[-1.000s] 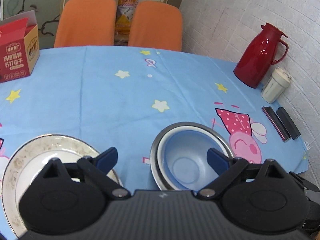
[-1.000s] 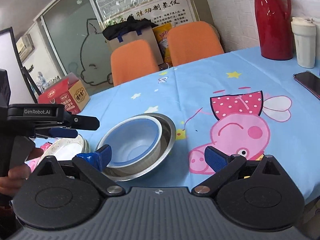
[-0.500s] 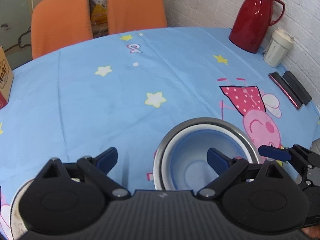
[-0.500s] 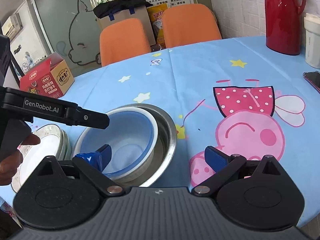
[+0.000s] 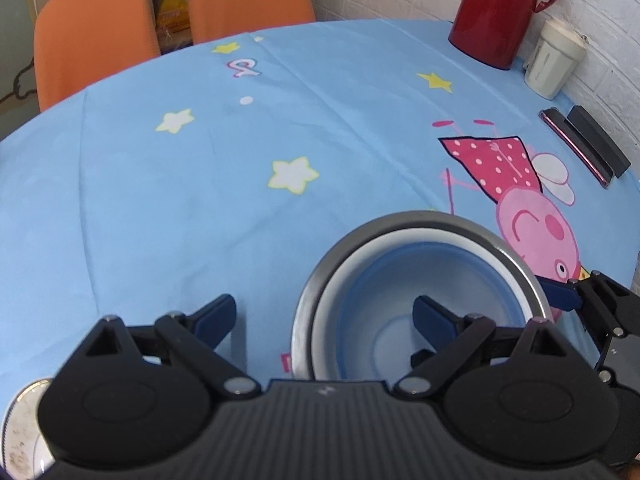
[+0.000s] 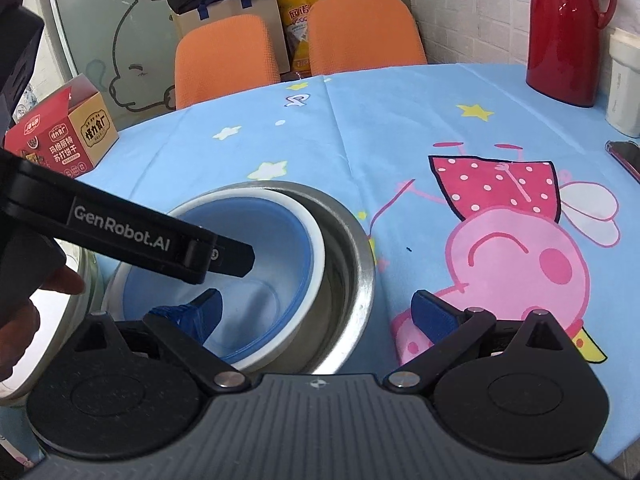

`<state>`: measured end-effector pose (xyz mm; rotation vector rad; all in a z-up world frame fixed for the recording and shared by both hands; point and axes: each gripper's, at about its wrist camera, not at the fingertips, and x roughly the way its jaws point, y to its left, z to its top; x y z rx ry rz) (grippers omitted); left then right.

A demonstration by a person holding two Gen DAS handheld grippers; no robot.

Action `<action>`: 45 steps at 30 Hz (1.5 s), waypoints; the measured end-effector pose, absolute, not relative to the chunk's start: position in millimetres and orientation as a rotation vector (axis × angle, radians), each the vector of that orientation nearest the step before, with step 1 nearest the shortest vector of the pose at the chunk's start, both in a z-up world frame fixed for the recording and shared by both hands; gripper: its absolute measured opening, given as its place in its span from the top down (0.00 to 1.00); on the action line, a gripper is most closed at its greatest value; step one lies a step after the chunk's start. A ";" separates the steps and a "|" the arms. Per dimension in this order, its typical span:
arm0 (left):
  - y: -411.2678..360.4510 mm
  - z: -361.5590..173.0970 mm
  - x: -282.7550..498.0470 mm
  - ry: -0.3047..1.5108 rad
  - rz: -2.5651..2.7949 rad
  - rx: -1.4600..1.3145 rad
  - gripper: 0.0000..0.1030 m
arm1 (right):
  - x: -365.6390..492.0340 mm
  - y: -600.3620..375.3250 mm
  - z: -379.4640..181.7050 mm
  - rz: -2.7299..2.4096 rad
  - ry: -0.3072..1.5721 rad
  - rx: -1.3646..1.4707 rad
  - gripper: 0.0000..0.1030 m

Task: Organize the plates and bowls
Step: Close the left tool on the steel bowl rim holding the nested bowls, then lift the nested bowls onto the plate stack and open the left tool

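Holding a claw in each hand, I keep both above the nested bowls on the round table with the light blue cartoon tablecloth [image 5: 168, 208]. My left claw [image 5: 324, 312] is released, its jaws standing wide: one blue pad is over the bare cloth at 9 o'clock of the bowls, the other hangs inside the blue plastic bowl with the white rim [image 5: 436, 276], and I cannot tell if it touches the wall. My right claw [image 6: 316, 308] is also spread wide and grasps nothing; its left pad is inside the same blue bowl [image 6: 260, 256], its right pad is over the pink pig print [image 6: 520, 252].

That blue bowl sits inside the larger round steel bowl [image 6: 352, 264], leaning toward the steel bowl's 9 o'clock side in the right wrist view. At 9 o'clock of both bowls lies the white ceramic plate with the patterned rim [image 5: 16, 444], mostly hidden.

At 1 o'clock, near the wall, stand the red thermos jug [image 5: 500, 8] and the cream lidded cup [image 5: 554, 60]. The red cardboard biscuit box [image 6: 60, 132] is at 10 o'clock.
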<state>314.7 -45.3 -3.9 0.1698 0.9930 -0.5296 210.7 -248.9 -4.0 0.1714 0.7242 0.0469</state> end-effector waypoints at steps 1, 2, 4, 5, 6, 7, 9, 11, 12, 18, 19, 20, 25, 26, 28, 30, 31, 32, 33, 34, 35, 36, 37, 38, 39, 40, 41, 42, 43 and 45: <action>-44.9 -4.8 315.1 0.997 -0.530 0.172 0.08 | 211.5 -248.1 -4.2 0.046 0.728 0.165 0.12; -44.8 -5.4 315.2 1.000 -0.532 0.174 0.08 | 211.9 -247.1 -4.2 0.044 0.732 0.157 0.12; -44.4 -7.2 315.5 1.006 -0.530 0.177 0.08 | 213.0 -243.1 -4.7 0.036 0.740 0.131 0.12; -44.2 -8.4 315.7 1.008 -0.530 0.179 0.08 | 213.5 -241.9 -4.2 0.030 0.748 0.125 0.12; -43.8 -10.6 315.9 1.015 -0.531 0.180 0.08 | 213.6 -241.8 -3.0 0.022 0.756 0.132 0.12; -43.3 -12.4 316.4 1.021 -0.530 0.178 0.08 | 213.0 -242.1 -1.9 0.021 0.760 0.146 0.13; -44.3 -13.0 314.6 1.010 -0.528 0.195 0.08 | 210.0 -243.5 0.0 0.040 0.755 0.185 0.14; -46.0 -13.5 314.1 1.008 -0.529 0.205 0.08 | 206.5 -244.5 1.4 0.079 0.741 0.221 0.15; -46.9 -13.7 313.9 1.007 -0.529 0.211 0.09 | 205.4 -245.1 0.9 0.095 0.729 0.228 0.16; -49.1 -6.7 309.7 1.009 -0.573 0.180 0.41 | 203.0 -243.9 -2.2 0.138 0.697 0.199 0.20; -51.7 -5.3 307.9 1.020 -0.594 0.166 0.51 | 203.6 -239.7 -1.0 0.154 0.700 0.196 0.21; -54.3 -4.6 306.2 1.027 -0.576 0.169 0.49 | 204.0 -234.5 0.9 0.187 0.699 0.205 0.21; -54.6 4.2 306.3 1.066 -0.563 0.125 0.51 | 204.3 -228.4 10.3 0.159 0.729 0.194 0.21; -55.2 10.1 304.4 1.054 -0.566 0.123 0.51 | 203.7 -227.3 14.6 0.146 0.724 0.184 0.20; -55.3 26.2 300.7 1.019 -0.568 0.120 0.51 | 201.7 -227.4 27.4 0.128 0.689 0.163 0.20; -52.3 42.7 298.5 0.990 -0.562 0.112 0.50 | 201.4 -226.1 41.4 0.127 0.667 0.143 0.19; -48.6 50.9 297.1 0.978 -0.557 0.104 0.50 | 201.4 -225.0 48.2 0.129 0.656 0.140 0.19; -43.4 58.5 295.2 0.964 -0.551 0.096 0.50 | 200.9 -222.0 55.6 0.136 0.641 0.129 0.19; -36.0 66.6 292.4 0.949 -0.541 0.090 0.50 | 200.0 -218.2 61.8 0.147 0.623 0.116 0.19; -27.3 73.6 289.7 0.937 -0.525 0.085 0.50 | 198.9 -213.4 67.9 0.161 0.607 0.110 0.19; -17.3 80.0 286.2 0.927 -0.506 0.080 0.50 | 198.4 -207.3 72.9 0.178 0.595 0.105 0.19; -6.9 85.8 282.9 0.916 -0.484 0.076 0.49 | 198.6 -198.9 78.0 0.205 0.581 0.099 0.19; 6.4 91.7 278.7 0.905 -0.453 0.074 0.49 | 198.8 -191.2 81.8 0.230 0.568 0.098 0.19; 18.0 96.4 275.2 0.896 -0.422 0.072 0.49 | 199.8 -182.2 85.0 0.262 0.557 0.097 0.19; 32.3 101.0 271.3 0.886 -0.386 0.067 0.49 | 200.7 -171.8 86.9 0.293 0.551 0.093 0.19; 43.8 104.3 267.4 0.879 -0.358 0.065 0.49 | 201.3 -161.3 89.2 0.323 0.543 0.092 0.19; 57.9 107.5 262.5 0.871 -0.323 0.061 0.50 | 201.7 -151.3 90.5 0.352 0.537 0.091 0.19; 69.8 109.0 257.9 0.867 -0.297 0.057 0.50 | 202.1 -140.5 91.9 0.387 0.531 0.089 0.19; 81.7 109.1 253.0 0.866 -0.273 0.051 0.50 | 201.7 -130.7 92.2 0.416 0.529 0.086 0.19; 102.8 103.3 243.4 0.876 -0.229 0.037 0.50 | 199.4 -113.5 91.2 0.470 0.535 0.083 0.19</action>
